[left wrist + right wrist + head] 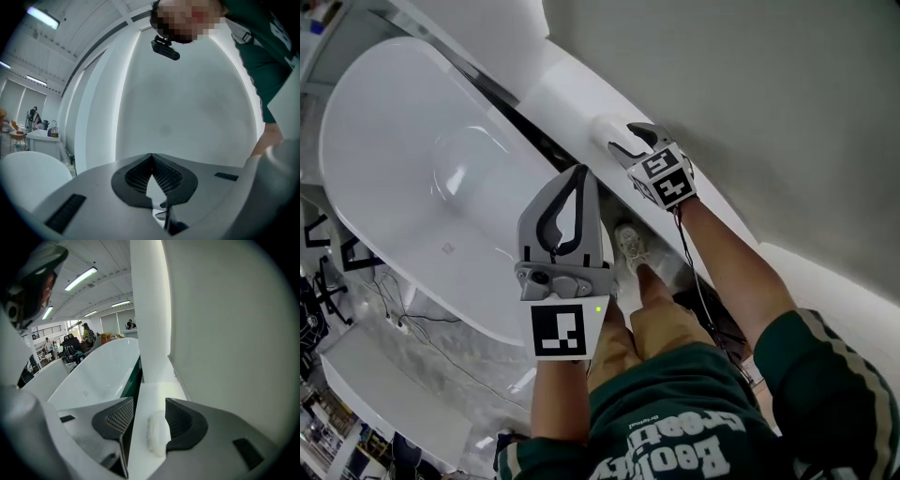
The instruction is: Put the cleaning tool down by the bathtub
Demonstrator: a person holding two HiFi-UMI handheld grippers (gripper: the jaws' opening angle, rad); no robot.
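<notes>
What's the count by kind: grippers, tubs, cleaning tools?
Grippers: 2 (left gripper, right gripper)
Bathtub: 1
Cleaning tool: 1, white, lying between the right gripper's open jaws
Total: 4

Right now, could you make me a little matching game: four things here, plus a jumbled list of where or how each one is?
1 left gripper
2 right gripper
3 cleaning tool
4 bathtub

A lies on the white ledge, between open jaws
B jaws together, nothing in them
C left of the ledge in the head view
D jaws apart

Pairs: 1-B, 2-D, 3-A, 4-C
</notes>
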